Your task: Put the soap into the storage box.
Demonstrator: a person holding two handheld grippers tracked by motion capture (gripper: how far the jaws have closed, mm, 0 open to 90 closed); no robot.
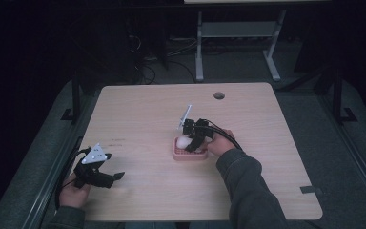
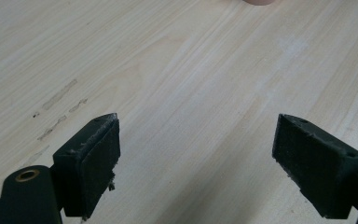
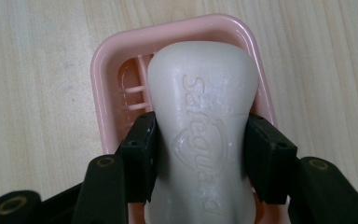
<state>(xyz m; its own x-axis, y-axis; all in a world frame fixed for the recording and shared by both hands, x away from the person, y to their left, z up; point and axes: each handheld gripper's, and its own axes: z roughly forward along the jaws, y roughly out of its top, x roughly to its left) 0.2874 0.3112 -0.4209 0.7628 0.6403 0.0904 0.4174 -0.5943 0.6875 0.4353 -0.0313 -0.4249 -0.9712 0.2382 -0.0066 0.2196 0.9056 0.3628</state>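
Dim table (image 1: pixel 138 114); right gripper (image 3: pixel 200 140) fingers clamped on soap (image 3: pixel 203 116), half-hiding pink dish (image 3: pixel 103 70); left gripper (image 2: pixel 196 149) fingers apart.

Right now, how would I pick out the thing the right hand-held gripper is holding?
Look near the middle of the wooden table, where a pink soap dish sits. Over it, the right hand-held gripper clamps a bar of soap at its waist. It is creamy white, with raised lettering on top.

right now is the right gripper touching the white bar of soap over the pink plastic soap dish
Touching: the right gripper view shows the right gripper clamping the white soap bar by its waist.
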